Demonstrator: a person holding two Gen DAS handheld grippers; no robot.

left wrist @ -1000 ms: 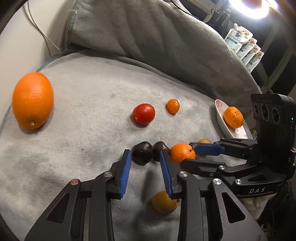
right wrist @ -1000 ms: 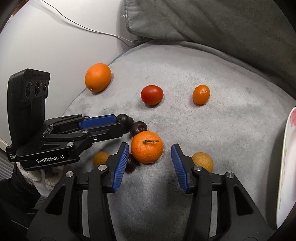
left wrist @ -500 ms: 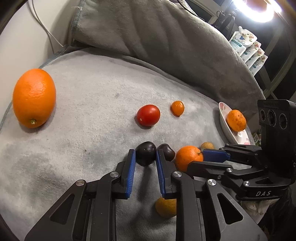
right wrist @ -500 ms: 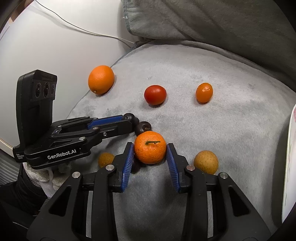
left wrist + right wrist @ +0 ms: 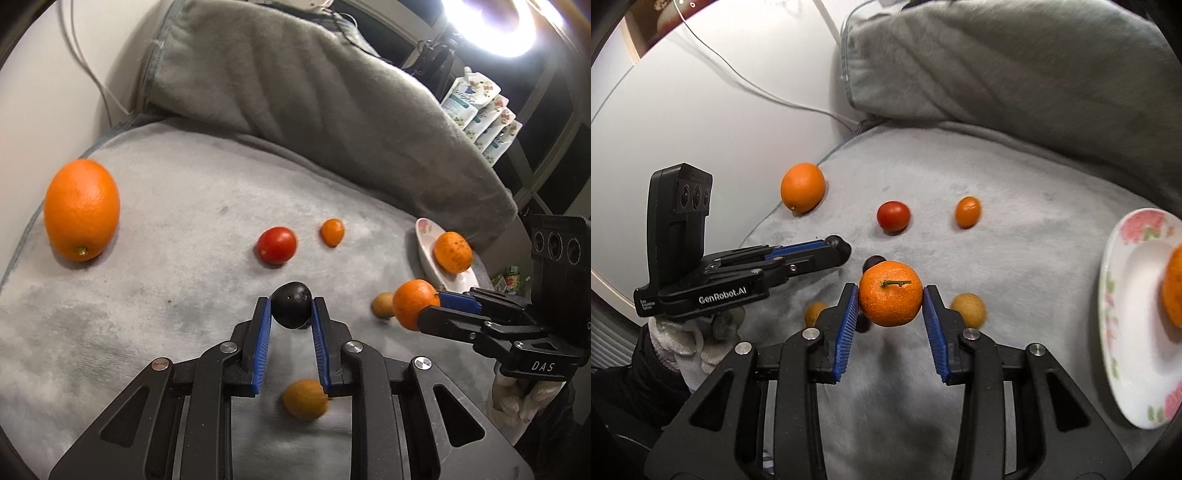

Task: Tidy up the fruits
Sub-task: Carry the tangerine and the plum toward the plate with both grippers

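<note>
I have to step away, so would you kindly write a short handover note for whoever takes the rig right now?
Left gripper: shut on a dark plum.
Right gripper: jaws have just closed on the mandarin, held clear of the blanket.
Done: one spotted orange fruit sits on the floral plate.
Left on the blanket: large orange, tomato, kumquat, two yellowish fruits, another dark plum.

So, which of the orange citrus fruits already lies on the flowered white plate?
The speckled orange mandarin on the white flowered plate; the other orange fruits lie on the grey blanket or sit in the right gripper.
</note>
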